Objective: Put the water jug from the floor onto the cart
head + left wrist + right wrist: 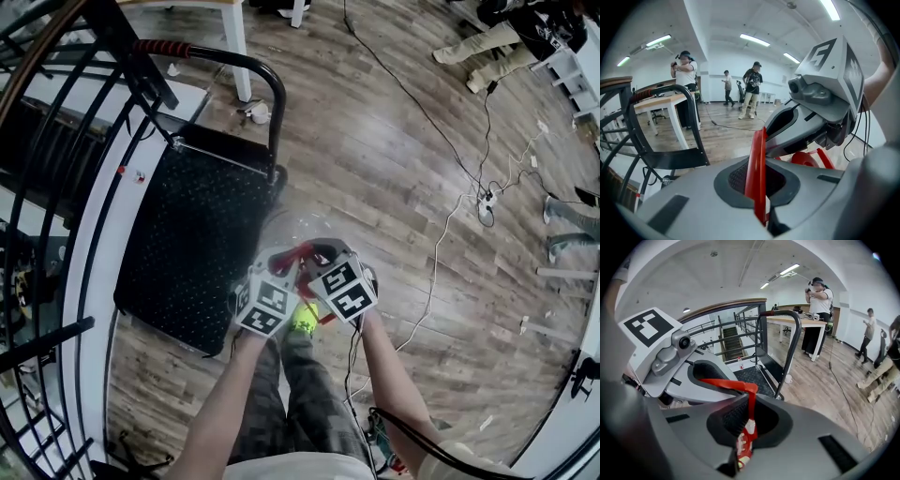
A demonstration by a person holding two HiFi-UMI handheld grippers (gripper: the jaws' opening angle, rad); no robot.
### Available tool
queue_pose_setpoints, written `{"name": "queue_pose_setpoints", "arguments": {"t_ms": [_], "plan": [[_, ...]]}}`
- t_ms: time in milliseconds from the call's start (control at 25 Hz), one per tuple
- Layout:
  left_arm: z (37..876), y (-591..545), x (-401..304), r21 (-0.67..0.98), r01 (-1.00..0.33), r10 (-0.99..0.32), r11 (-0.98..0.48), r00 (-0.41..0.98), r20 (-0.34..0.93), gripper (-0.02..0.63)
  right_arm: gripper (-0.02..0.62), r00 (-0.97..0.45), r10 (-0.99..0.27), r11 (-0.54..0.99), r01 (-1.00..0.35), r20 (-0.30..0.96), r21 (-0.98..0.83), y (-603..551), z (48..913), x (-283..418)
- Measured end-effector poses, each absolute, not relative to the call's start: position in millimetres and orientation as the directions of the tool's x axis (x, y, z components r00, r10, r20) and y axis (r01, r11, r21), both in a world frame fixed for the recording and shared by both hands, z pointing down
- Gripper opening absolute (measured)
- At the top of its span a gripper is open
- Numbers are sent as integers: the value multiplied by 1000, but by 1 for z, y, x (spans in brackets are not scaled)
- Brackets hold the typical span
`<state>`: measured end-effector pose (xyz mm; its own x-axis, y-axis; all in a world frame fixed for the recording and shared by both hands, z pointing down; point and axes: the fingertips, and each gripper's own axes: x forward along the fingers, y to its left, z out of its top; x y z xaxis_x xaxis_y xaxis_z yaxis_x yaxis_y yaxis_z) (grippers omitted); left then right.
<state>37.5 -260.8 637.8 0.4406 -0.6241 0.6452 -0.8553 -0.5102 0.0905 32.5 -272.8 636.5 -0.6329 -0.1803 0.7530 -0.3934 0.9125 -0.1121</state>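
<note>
The water jug [307, 231] is clear and shows only faintly, just right of the black cart [192, 246]. Its red handle [302, 255] is gripped from both sides. My left gripper [284, 262] is shut on the red handle [757, 171], whose strap stands upright between the pads. My right gripper [325, 255] is shut on the same red handle [747, 420], close against the left one. The right gripper's body [825, 93] fills the left gripper view. The cart's black push bar [246, 67] rises at the deck's far end. The jug's body is hidden in both gripper views.
A black stair railing [56, 187] and white ledge run along the left, beside the cart. Cables and a power strip [486, 206] lie on the wood floor to the right. A white table leg [234, 42] stands beyond the cart. Several people [751, 89] stand farther off.
</note>
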Motion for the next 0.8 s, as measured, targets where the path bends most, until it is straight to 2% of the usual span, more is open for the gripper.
{"name": "queue_pose_setpoints", "arguments": {"t_ms": [800], "plan": [[600, -231, -73, 107, -901, -687, -419, 393, 611, 12, 18, -648, -156, 944, -319, 745, -80, -243, 599, -80]]}}
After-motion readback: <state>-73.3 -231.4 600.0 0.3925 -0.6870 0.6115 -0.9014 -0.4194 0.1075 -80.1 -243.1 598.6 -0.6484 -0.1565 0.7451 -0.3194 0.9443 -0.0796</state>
